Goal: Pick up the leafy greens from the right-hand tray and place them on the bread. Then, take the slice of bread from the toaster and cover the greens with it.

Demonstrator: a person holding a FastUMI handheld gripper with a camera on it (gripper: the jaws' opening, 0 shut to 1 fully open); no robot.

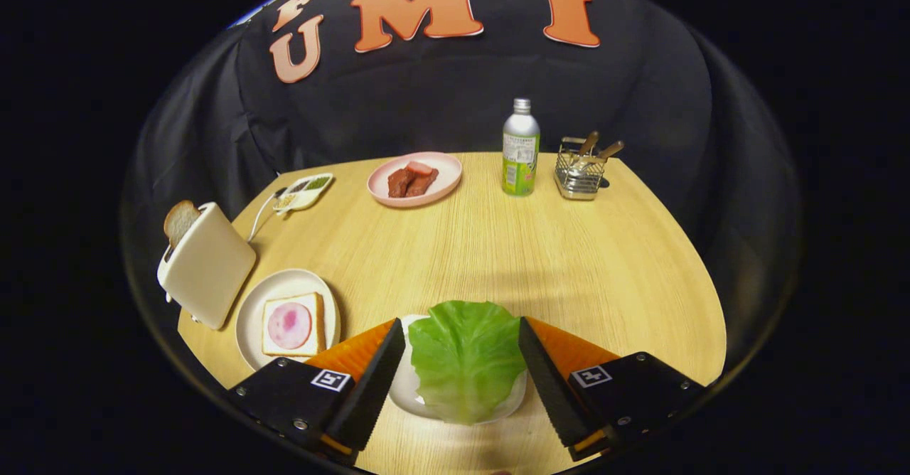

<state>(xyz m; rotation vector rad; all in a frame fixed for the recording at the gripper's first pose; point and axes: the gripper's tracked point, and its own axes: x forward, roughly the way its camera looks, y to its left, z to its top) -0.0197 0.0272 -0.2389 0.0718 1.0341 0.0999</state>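
Behind a light wooden table [498, 262] hangs the black cloth wall of the booth. Near the front of the table lies the leafy greens [466, 358], one flat green leaf on a small white tray [405, 390]. The gripper [462, 340] is wide open, and its two black fingers [370, 382] stand on either side of the leaf, so the leaf lies between them; whether the tips touch its edges I cannot tell, and the leaf seems to rest on the tray, not held. To the left of the fingers is a white plate [249, 318] with a slice of bread [293, 326] that carries a round pink slice of ham [289, 325]. Just beyond this plate stands a white toaster [206, 265], and a second slice of bread [180, 220] sticks out of its top. Farther back there are a pink plate [448, 169] with reddish pieces of meat [411, 180], a small white device with a cord [304, 192], a green and silver bottle [520, 149], and a wire basket [580, 171] with wooden-handled utensils.
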